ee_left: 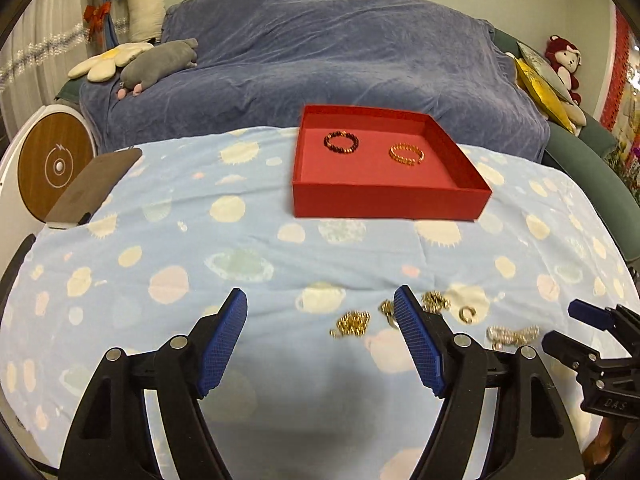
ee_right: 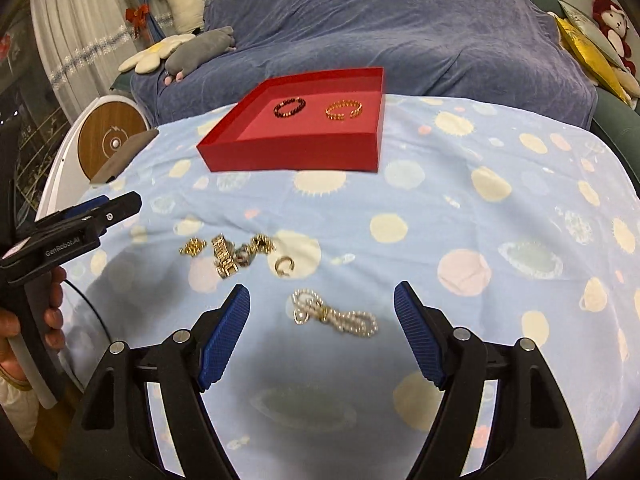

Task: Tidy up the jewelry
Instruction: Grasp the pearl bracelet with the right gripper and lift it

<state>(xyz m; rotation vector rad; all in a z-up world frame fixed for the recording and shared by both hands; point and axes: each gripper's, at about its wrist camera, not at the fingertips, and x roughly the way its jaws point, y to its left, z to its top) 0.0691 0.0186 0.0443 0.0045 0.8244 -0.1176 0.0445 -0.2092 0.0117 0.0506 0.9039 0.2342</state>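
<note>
A red tray (ee_left: 384, 202) (ee_right: 288, 156) sits at the far side of the table and holds a dark beaded bracelet (ee_left: 341, 143) (ee_right: 289, 107) and a gold bracelet (ee_left: 406, 154) (ee_right: 344, 110). Loose gold pieces (ee_left: 351, 323) (ee_right: 224, 254), a small gold ring (ee_left: 467, 314) (ee_right: 285, 266) and a pearl strand (ee_left: 512, 336) (ee_right: 336, 314) lie on the near cloth. My left gripper (ee_left: 320, 308) is open and empty, just left of the gold pieces. My right gripper (ee_right: 322, 300) is open and empty, with the pearl strand between its fingers' line.
The table has a light blue spotted cloth (ee_left: 200, 240) (ee_right: 480, 220). A brown flat pad (ee_left: 94, 186) (ee_right: 124, 152) lies at its left edge beside a round wooden-faced device (ee_left: 52, 168). A blue-covered sofa (ee_left: 320, 60) with plush toys stands behind.
</note>
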